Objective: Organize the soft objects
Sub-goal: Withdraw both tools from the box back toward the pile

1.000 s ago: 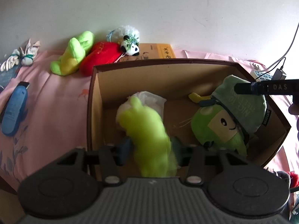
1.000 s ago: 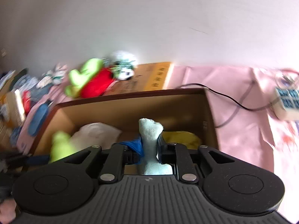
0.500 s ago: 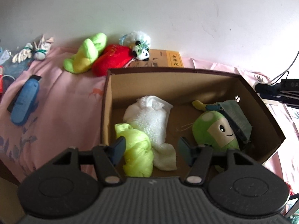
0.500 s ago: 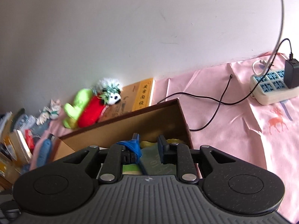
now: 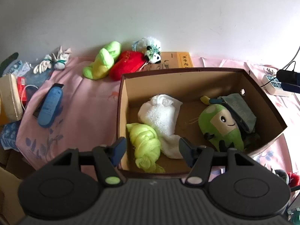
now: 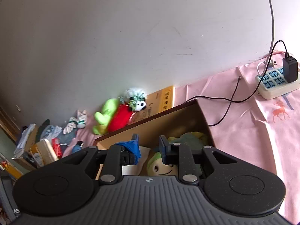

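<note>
We saw the left gripper (image 5: 151, 148) spread apart and empty above the near rim of the box (image 5: 206, 71); the right gripper (image 6: 148, 146) also stood apart, holding nothing. Four soft things lay inside: yellow-green bundle (image 5: 146, 144), white towel (image 5: 161, 114), green plush (image 5: 221, 125), grey-green cloth (image 5: 241, 110). Three plush toys (image 5: 131, 63) lay behind the box along the wall.

wall (image 5: 150, 9): plain white | bed cover (image 5: 84, 101): pink, printed | daylight

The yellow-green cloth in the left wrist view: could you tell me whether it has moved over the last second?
Yes. The yellow-green cloth was held up between the left gripper fingers; it now lies on the box floor in the near left corner, against the white towel.
</note>
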Action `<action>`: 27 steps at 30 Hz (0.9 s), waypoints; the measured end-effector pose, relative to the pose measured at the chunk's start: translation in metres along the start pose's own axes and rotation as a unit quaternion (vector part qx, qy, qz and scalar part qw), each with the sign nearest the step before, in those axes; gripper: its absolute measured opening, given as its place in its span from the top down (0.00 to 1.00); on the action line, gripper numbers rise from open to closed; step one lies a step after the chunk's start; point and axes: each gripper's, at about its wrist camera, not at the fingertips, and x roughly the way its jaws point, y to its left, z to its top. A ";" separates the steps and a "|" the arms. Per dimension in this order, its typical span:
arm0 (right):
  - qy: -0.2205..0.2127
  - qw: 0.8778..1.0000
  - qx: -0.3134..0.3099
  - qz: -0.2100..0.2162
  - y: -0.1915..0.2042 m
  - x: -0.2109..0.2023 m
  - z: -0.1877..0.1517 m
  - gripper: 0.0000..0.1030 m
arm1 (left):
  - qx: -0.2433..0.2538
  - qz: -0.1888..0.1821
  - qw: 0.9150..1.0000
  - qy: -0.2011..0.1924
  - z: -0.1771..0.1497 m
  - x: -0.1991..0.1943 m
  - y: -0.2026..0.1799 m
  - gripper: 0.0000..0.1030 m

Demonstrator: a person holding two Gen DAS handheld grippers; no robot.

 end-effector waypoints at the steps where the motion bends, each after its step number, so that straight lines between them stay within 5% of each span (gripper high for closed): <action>1: -0.004 1.000 -0.004 0.000 0.003 -0.005 -0.002 0.95 | 0.001 0.003 1.000 -0.002 -0.001 -0.004 -0.001 0.38; 27: -0.011 0.999 -0.035 0.034 -0.001 -0.083 -0.050 0.93 | 0.015 0.049 0.999 0.005 -0.043 -0.064 -0.049 0.36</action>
